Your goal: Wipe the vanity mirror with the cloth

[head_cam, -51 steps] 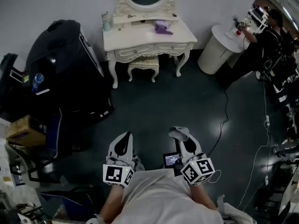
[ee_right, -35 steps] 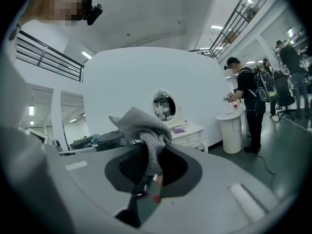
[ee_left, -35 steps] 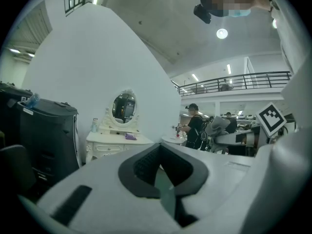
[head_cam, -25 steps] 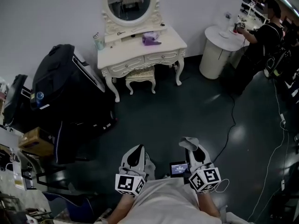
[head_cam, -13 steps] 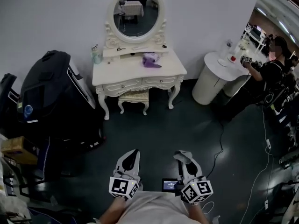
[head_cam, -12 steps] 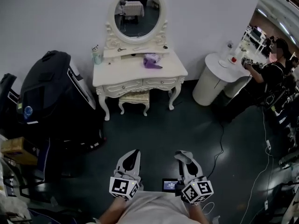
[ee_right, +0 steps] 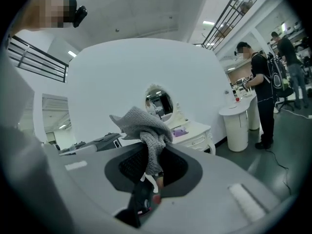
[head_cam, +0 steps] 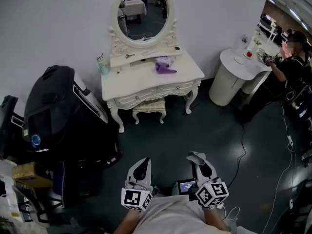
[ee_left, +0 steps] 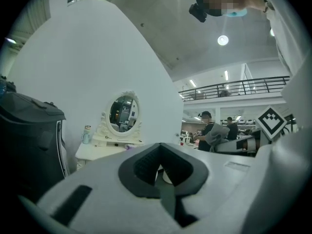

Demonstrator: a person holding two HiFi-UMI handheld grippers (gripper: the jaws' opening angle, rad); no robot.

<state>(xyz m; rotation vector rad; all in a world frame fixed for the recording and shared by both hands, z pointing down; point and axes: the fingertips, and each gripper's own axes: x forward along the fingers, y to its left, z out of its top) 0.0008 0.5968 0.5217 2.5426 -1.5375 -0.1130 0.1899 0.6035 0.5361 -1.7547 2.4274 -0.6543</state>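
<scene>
Right gripper (head_cam: 197, 158): your jaws are clamped on the grey cloth (ee_right: 145, 126), which bunches above the jaw tips and hangs down between the pads. Left gripper (head_cam: 141, 163): your jaws are closed together with nothing between them. You hold both grippers low and side by side, close to your body.

The vanity mirror (head_cam: 144, 12) stands well ahead of both sets of jaws, well apart from the cloth. Its oval glass is upright on the white dressing table (head_cam: 146, 79) against the wall. Seen along the right jaws, the mirror sits just behind the top of the cloth. Along the left jaws, it lies ahead and to the left.

A purple item (head_cam: 164, 66) lies on the tabletop below the mirror. A stool (head_cam: 149, 106) is tucked under the table. A large black case (head_cam: 58, 106) lies left of the left jaws. A person (head_cam: 288, 57) stands at a round white stand (head_cam: 233, 79) far right of the right jaws
</scene>
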